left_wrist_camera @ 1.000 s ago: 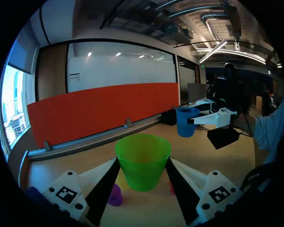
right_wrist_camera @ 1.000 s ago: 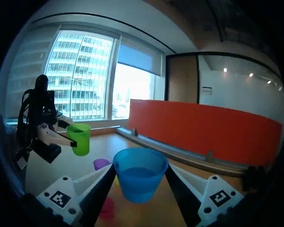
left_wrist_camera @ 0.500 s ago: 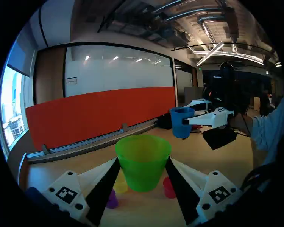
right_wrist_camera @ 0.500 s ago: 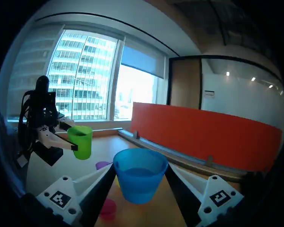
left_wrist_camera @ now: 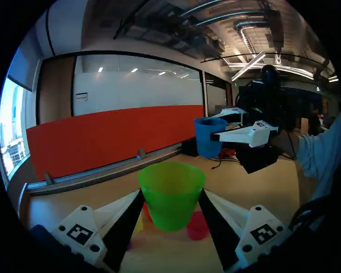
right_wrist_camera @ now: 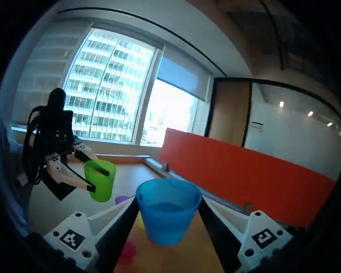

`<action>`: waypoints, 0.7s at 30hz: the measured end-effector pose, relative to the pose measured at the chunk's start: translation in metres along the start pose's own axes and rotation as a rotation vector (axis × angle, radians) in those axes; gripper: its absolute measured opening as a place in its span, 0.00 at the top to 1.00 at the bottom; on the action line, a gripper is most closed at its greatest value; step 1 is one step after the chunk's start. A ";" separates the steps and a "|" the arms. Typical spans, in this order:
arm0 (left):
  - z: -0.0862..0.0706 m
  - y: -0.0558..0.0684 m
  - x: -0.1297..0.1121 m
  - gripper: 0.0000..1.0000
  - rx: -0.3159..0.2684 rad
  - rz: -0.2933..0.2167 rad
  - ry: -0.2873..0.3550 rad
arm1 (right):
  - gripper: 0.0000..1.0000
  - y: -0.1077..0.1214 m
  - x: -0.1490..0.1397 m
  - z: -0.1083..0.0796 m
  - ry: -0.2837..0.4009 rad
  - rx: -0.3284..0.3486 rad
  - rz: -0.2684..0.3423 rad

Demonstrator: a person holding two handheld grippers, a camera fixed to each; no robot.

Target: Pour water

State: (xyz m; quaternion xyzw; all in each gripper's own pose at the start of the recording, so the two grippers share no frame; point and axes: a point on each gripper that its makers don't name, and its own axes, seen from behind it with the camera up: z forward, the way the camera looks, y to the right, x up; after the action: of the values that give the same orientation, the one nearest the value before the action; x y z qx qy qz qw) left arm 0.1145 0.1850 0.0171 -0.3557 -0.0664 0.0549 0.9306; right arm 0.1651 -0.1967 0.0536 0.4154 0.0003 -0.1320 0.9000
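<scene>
pinching an upright green cup in the left tongs. pinching a water-filled blue cup in the right tongs. stamped with square black-and-white markers on both pairs.

Site: office | ahead of left claw: orange desk divider, glass-walled room | above: exposed ducts, strip light | below: wood desktop | left of right claw: high-rise window

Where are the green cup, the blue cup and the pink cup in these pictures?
green cup (left_wrist_camera: 172, 204), left gripper view, middle of its front wall.
blue cup (right_wrist_camera: 167, 225), right gripper view, middle of its front wall.
pink cup (left_wrist_camera: 198, 226), left gripper view, its visible side, low beside the green cup.
</scene>
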 end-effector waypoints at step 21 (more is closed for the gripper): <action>0.000 0.030 0.003 0.17 -0.052 -0.009 0.014 | 0.08 -0.004 0.041 0.004 0.022 0.015 -0.215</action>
State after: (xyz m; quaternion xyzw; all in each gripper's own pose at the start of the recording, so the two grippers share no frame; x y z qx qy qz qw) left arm 0.1157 0.2074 -0.0028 -0.3797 -0.0629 0.0467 0.9218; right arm 0.2031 -0.2118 0.0482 0.4213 0.0538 -0.2234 0.8773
